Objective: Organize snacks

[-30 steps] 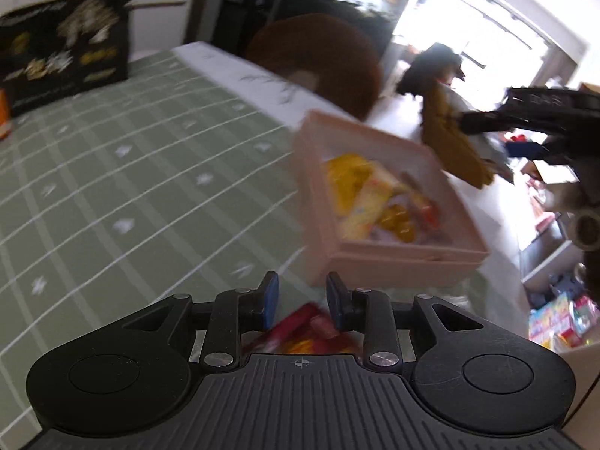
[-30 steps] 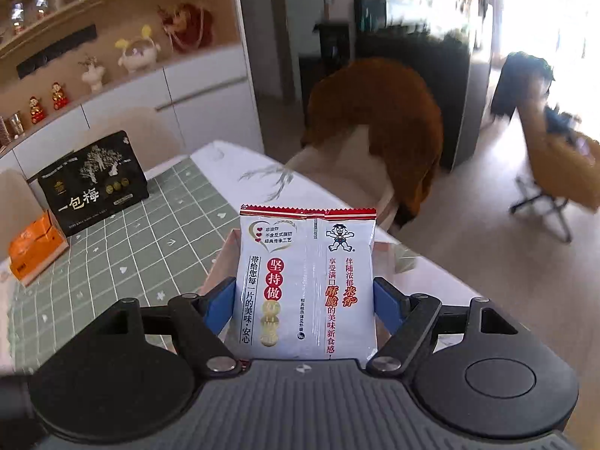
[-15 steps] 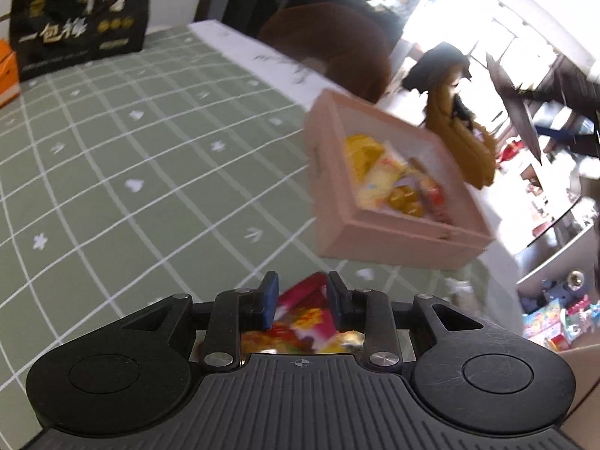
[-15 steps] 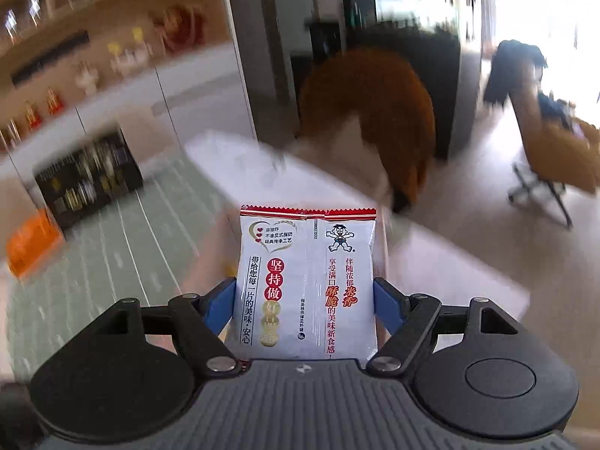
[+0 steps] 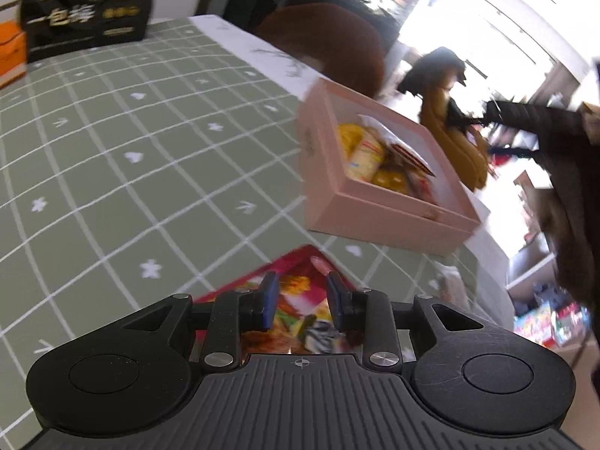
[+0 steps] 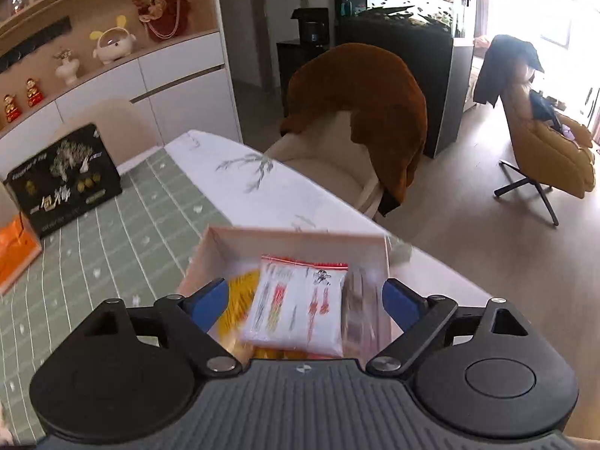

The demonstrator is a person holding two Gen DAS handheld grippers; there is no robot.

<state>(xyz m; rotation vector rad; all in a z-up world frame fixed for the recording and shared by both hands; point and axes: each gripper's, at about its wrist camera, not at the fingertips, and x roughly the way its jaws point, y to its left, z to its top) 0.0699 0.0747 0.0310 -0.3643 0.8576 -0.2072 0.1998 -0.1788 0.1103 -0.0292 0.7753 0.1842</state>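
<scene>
A pink box [image 5: 375,210] with several snack packets stands on the green checked tablecloth [image 5: 131,131]. In front of it a red, colourful snack packet [image 5: 300,266] lies flat on the cloth. My left gripper [image 5: 303,300] hovers just over the near end of that packet, its blue pads a narrow gap apart and pinching nothing. In the right wrist view my right gripper [image 6: 305,292] is above the pink box [image 6: 292,236] with its jaws opening. The white packet [image 6: 300,307] sits blurred between them, clear of both pads, over yellow snacks [image 6: 238,300].
A black gift box [image 6: 63,180] and an orange box [image 6: 15,251] stand at the table's far left. A chair draped in brown [image 6: 360,112] is behind the table's white-clothed edge [image 6: 262,187]. A yellow lounge chair [image 6: 543,150] stands on the floor to the right.
The right jaws have spread and let go of the white packet, which has dropped toward the pink box. The left gripper has moved lower and closer to the red packet, so more of it shows.
</scene>
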